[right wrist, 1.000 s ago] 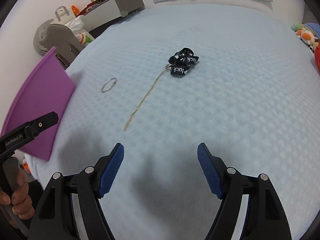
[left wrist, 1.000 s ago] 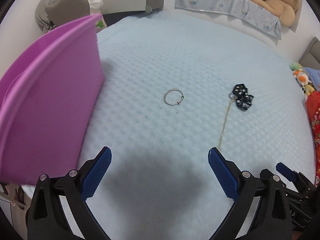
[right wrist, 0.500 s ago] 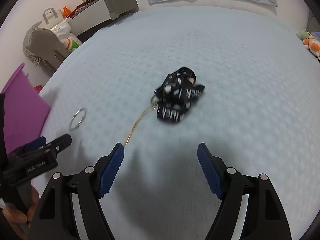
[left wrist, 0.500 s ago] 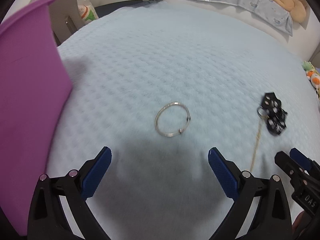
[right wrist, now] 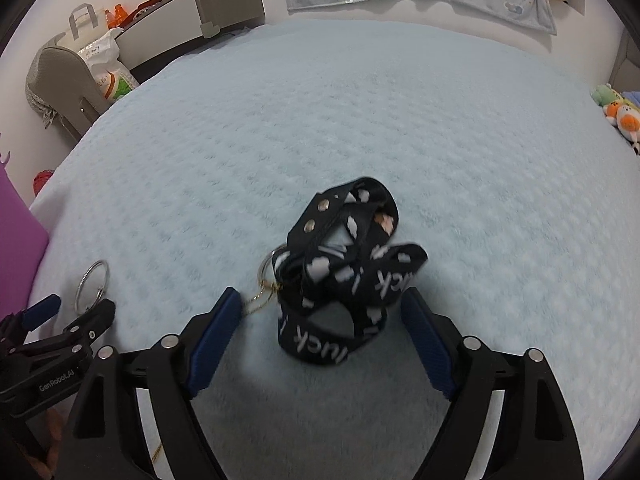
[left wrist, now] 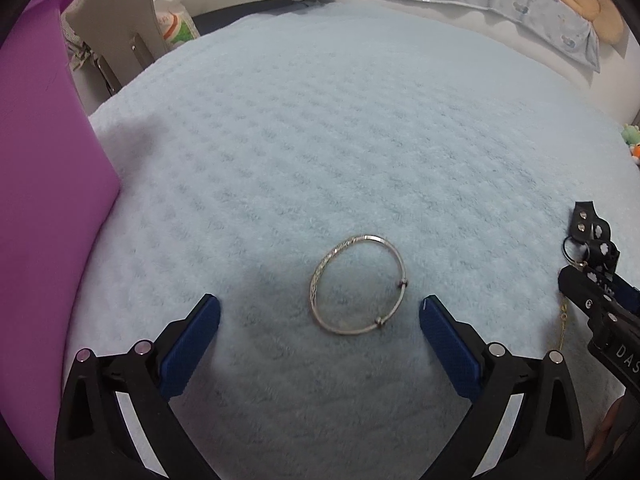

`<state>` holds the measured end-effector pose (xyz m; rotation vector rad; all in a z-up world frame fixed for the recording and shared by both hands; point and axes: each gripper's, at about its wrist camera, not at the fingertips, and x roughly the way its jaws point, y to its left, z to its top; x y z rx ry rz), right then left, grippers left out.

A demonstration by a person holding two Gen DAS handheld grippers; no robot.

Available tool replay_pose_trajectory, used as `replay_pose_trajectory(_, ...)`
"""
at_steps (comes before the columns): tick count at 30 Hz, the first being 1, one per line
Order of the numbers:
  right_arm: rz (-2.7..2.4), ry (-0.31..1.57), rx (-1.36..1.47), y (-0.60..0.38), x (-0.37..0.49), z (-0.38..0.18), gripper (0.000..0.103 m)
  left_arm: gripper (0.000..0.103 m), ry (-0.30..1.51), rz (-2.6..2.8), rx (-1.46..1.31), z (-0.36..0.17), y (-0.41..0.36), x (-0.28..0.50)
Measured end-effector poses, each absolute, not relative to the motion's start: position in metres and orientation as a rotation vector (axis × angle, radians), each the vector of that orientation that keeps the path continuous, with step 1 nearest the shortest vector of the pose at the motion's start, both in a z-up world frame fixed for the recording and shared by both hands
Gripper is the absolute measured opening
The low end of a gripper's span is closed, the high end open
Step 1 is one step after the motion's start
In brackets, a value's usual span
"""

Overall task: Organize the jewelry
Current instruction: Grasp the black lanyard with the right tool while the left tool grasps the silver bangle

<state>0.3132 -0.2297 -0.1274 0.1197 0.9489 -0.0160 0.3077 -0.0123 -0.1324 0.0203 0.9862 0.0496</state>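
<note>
The left gripper (left wrist: 319, 312) is seen low over a pale blue blanket (left wrist: 340, 128) spread on a bed, its jaws set wide and holding nothing. A silver bangle (left wrist: 358, 285) lies flat on the blanket between the two blue pads (left wrist: 192, 346), just ahead of the fingertips and nearer the right-hand pad; no contact with either pad is seen. Two small beads are noted on the bangle's near right arc. A purple bin (left wrist: 44, 200) stands at the left edge of the left wrist view, its wall beside the blanket's edge. The right gripper (right wrist: 321, 302) is likewise set wide, with nothing clamped. A black lanyard (right wrist: 344, 276) printed with white shapes and lettering is bunched in a loose heap on the blanket between its pads — whether the strap touches the right pad cannot be told, owing to blur. A metal key ring (right wrist: 269, 266) is attached at the lanyard's left side, and a thin gold chain (right wrist: 256, 300) runs from it toward the left pad and passes beneath that finger. In the right wrist view the bangle is seen well to the left, beside the tips of the left gripper. Stuffed toys (right wrist: 618, 114) lie at the bed's far right edge.
</note>
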Motion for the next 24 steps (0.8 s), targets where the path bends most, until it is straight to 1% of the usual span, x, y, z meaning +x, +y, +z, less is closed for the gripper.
replay_pose_trajectory(11, -0.049, 0.934, 0.074, -0.227, 0.337, -0.133, 0.082, 0.098, 0.949, 0.083, 0.009, -0.137, -0.016, 0.324)
replay_pose_trajectory(13, -0.055, 0.929, 0.057, -0.224, 0.335, -0.133, 0.081, 0.097, 0.947, 0.084, 0.006, -0.136, -0.018, 0.322)
replay_pose_trajectory(16, -0.058, 0.935, 0.049, -0.222, 0.332, -0.132, 0.077, 0.093, 0.96, 0.074, 0.004, -0.135, -0.018, 0.321)
replay_pose_trajectory(18, -0.049, 0.947, 0.042, -0.221, 0.33, -0.132, 0.071, 0.088, 0.969, 0.058, -0.022, -0.133, -0.014, 0.317)
replay_pose_trajectory(19, -0.04, 0.946, 0.046, -0.221, 0.328, -0.131, 0.069, 0.082, 0.965, 0.056, -0.031, -0.132, -0.012, 0.314)
replay_pose_trajectory(20, -0.034, 0.944, 0.052, -0.223, 0.326, -0.13, 0.063, 0.073, 0.959, 0.06, -0.026, -0.131, -0.012, 0.312)
replay_pose_trajectory(21, -0.027, 0.941, 0.06, -0.224, 0.323, -0.129, 0.055, 0.067, 0.951, 0.051, -0.019, -0.13, -0.012, 0.309)
replay_pose_trajectory(22, -0.025, 0.936, 0.063, -0.226, 0.32, -0.128, 0.05, 0.053, 0.943, 0.034, -0.01, -0.129, -0.015, 0.306)
replay_pose_trajectory(23, -0.025, 0.93, 0.062, -0.226, 0.317, -0.127, 0.042, 0.046, 0.941, 0.023, 0.005, -0.128, -0.018, 0.304)
replay_pose_trajectory(24, -0.026, 0.923, 0.061, -0.227, 0.314, -0.125, 0.031, 0.046, 0.937, 0.033, 0.036, -0.127, -0.023, 0.301)
